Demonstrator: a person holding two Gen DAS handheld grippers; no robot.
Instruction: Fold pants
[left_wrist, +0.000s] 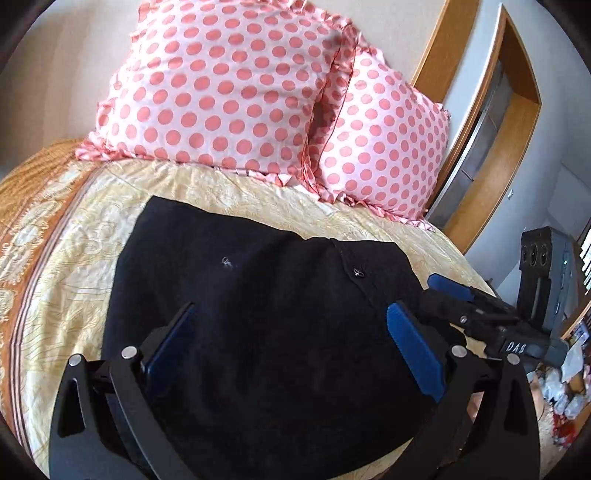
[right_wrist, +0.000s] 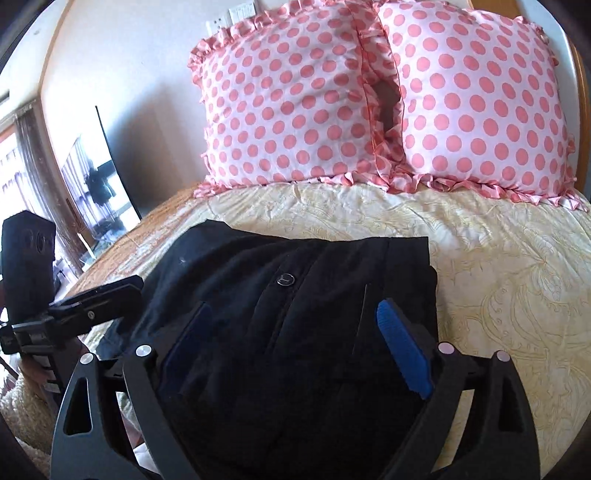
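Observation:
Black pants lie folded in a compact stack on the bed, with small buttons showing on top; they also show in the right wrist view. My left gripper is open, its blue-padded fingers spread wide just above the near part of the pants, holding nothing. My right gripper is open too, its fingers spread over the stack's near edge. The right gripper shows in the left wrist view at the pants' right side, and the left gripper shows in the right wrist view at their left side.
The bed has a cream and orange patterned cover. Two pink polka-dot pillows lean at the headboard behind the pants. A wooden frame stands at the right, clutter lies on the floor, and a dark screen stands at the left.

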